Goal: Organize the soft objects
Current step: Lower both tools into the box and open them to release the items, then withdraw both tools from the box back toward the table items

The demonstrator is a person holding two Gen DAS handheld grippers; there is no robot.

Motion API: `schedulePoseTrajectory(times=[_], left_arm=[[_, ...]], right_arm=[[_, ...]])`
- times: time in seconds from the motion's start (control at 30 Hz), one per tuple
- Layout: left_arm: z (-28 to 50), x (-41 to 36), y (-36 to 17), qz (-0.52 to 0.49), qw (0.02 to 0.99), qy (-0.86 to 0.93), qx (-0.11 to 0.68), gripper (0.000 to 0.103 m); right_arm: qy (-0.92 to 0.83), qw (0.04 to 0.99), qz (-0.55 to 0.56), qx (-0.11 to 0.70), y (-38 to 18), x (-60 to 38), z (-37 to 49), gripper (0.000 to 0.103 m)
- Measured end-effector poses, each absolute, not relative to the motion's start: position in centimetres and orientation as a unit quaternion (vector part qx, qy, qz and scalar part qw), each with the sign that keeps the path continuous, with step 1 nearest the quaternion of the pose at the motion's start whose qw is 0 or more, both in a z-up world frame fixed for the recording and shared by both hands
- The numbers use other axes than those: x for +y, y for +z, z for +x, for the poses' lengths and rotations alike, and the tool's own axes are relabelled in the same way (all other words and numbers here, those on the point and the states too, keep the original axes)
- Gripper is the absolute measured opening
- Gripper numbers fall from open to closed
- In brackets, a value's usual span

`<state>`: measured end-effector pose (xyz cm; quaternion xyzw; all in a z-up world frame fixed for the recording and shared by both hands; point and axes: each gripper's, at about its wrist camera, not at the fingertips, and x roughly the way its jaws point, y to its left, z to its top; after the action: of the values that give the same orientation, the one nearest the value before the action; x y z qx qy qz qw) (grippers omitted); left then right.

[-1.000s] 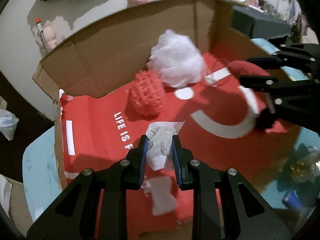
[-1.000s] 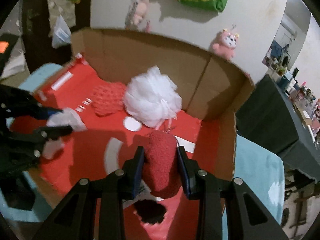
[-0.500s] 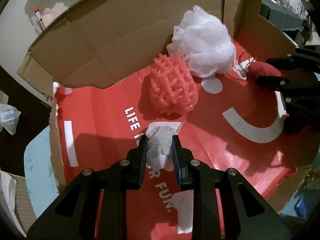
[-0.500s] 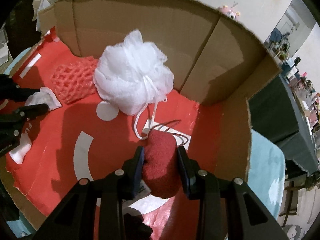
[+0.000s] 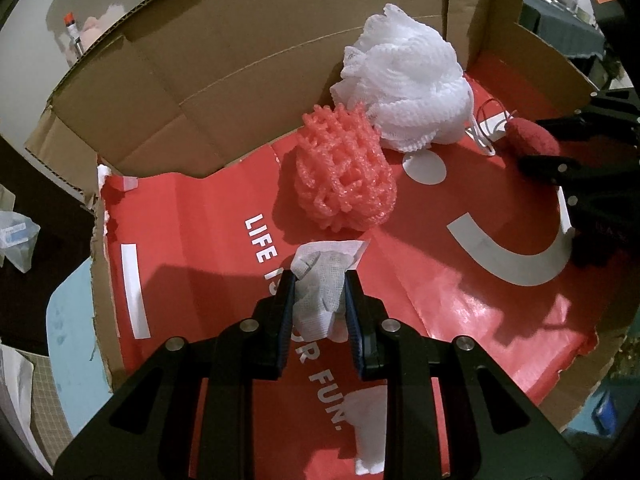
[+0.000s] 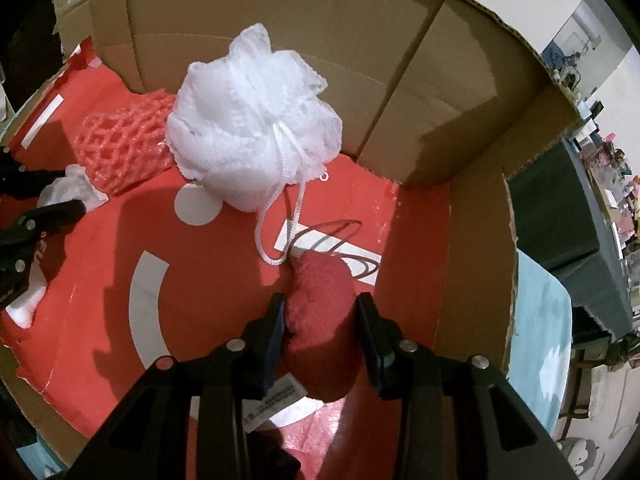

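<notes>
You are mid-placement: your left gripper (image 5: 320, 280) pinches a white cloth (image 5: 318, 294) and your right gripper (image 6: 320, 304) a red pad (image 6: 320, 312), both low inside the box (image 6: 280, 20); next, ease each down and open.

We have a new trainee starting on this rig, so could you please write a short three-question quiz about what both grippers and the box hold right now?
1. True or false: the left gripper is shut on a white cloth.
2. Multiple choice: the right gripper grips A) the white bath pouf, B) the dark red plush piece, C) the pink foam net.
3. Fill in: the pink foam net lies in the cardboard box, touching the ____.

Key
1. True.
2. B, the dark red plush piece.
3. The white bath pouf.
</notes>
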<state>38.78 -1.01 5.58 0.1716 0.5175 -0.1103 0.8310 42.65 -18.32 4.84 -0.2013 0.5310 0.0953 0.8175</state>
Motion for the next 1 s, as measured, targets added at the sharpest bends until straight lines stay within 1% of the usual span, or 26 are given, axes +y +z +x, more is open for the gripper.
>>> schedulePoseTrajectory(times=[0.07,0.13,0.2,0.23,0.3,0.33,0.57,0.73,0.8,0.9,1.0], left_arm=[[38.8,-1.0,5.5,0.171,0.831,-0.111,0.517,0.023],[39.1,-1.1,5.6,0.169,0.83,-0.112,0.519,0.024],[39.3,-1.0,5.3,0.168,0.831,-0.115,0.517,0.027],[39.3,-1.0,5.3,0.166,0.831,-0.116,0.518,0.031],[39.4,-0.8,5.3,0.157,0.829,-0.119,0.522,0.05],[39.4,-0.8,5.3,0.156,0.829,-0.119,0.524,0.063],[38.8,-0.7,6.4,0.155,0.839,-0.124,0.508,0.063],[37.7,-0.4,8.0,0.146,0.85,-0.126,0.49,0.064],[36.9,-0.3,9.0,0.137,0.856,-0.129,0.482,0.064],[35.1,-0.2,10.7,0.12,0.867,-0.134,0.464,0.071],[32.3,0.1,12.5,0.104,0.882,-0.141,0.438,0.074]], right_arm=[[0.097,0.817,-0.204,0.531,4.8,-18.4,42.7,0.039],[0.099,0.815,-0.205,0.533,4.8,-18.3,42.9,0.044],[0.1,0.815,-0.205,0.532,5.0,-18.1,42.7,0.046],[0.102,0.815,-0.203,0.533,5.0,-18.1,42.7,0.048],[0.106,0.815,-0.201,0.533,5.2,-18.1,42.5,0.049],[0.107,0.815,-0.201,0.533,5.1,-18.1,42.5,0.051],[0.121,0.822,-0.189,0.523,6.3,-18.1,41.8,0.06],[0.128,0.838,-0.174,0.501,8.8,-18.5,40.4,0.071],[0.13,0.846,-0.167,0.49,10.4,-18.4,39.4,0.074],[0.13,0.857,-0.163,0.471,12.3,-18.3,37.8,0.077],[0.134,0.871,-0.156,0.446,14.7,-18.5,35.6,0.087]])
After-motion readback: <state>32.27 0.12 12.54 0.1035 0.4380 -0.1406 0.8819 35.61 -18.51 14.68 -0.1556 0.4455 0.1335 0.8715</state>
